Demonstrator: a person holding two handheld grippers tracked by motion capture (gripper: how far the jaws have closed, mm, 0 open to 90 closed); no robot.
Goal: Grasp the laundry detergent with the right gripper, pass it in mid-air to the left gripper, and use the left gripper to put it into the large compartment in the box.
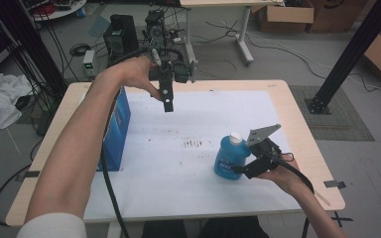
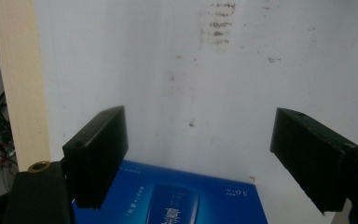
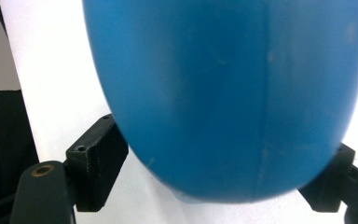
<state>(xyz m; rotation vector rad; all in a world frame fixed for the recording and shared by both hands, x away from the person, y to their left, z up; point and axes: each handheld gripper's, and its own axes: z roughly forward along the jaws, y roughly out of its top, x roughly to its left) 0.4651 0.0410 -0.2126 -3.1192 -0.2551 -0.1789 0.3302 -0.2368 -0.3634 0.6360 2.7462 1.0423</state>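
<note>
The bottle [image 1: 232, 157] — blue plastic with a white cap — stood upright on the white sheet [image 1: 188, 163] covering the table [image 1: 302, 134], toward the person's right and near the front edge. The right gripper [image 1: 239, 167] came at it from the right side, low on the body, and in the right gripper view the blue body [image 3: 228, 93] sat between the two black jaws, each jaw tight against a flank of the bottle. The claw gripped the bottle, and the grey three-cornered plate [image 1: 263, 133] on top of the gripper stood just beside the cap.

The left gripper [image 1: 167, 104] hung well above the sheet toward the far side of the table, pointing down, with the left hand [image 1: 141, 74] wrapped around its body. In the left gripper view its jaws stood wide apart with nothing between them — stained white sheet lay below. A blue box [image 1: 115, 130] stood on edge at the left side of the table, well apart from the bottle; its printed face [image 2: 177, 200] showed at the bottom of the left gripper view.
</note>
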